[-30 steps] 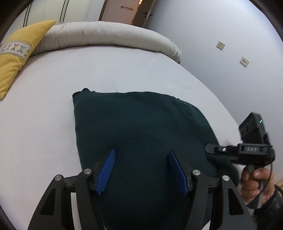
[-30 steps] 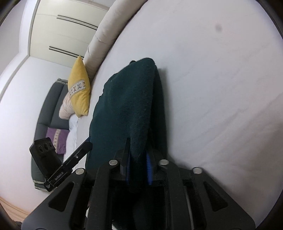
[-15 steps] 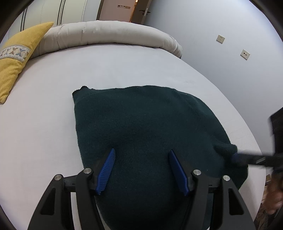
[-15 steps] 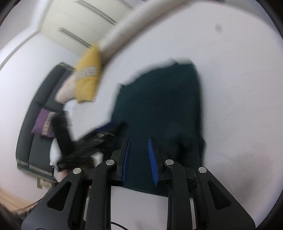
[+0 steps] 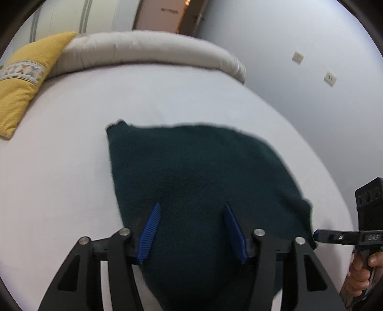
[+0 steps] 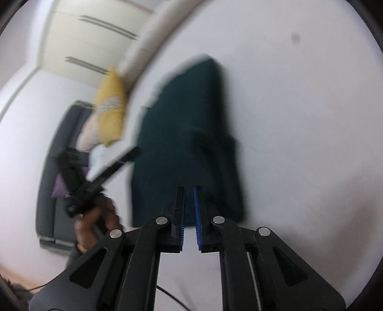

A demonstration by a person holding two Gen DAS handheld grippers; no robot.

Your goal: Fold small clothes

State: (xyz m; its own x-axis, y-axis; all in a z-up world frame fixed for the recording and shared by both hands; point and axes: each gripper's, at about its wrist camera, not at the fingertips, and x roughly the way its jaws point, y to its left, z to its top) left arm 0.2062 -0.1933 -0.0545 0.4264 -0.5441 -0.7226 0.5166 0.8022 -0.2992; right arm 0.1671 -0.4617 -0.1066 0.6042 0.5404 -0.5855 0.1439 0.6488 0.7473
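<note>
A bedroom in a home. A wide bed (image 5: 167,100) with a pale sheet fills both views, a long grey bolster (image 5: 148,52) along its head and a yellow cushion (image 5: 21,81) with a patterned band beside it. Behind stand cream wardrobe doors (image 6: 79,45) with slim bar handles. A dark grey sofa (image 6: 50,181) with a purple cushion (image 6: 58,187) sits by the bed — blurred. Plain pale walls carry two switch plates (image 5: 330,78), and a door (image 5: 167,14) stands ajar.

The folded garment (image 5: 203,172) lies on the bed (image 5: 167,95). A cushion (image 5: 21,79) sits at its far left, against the bolster (image 5: 148,50) along the bed's far edge.
</note>
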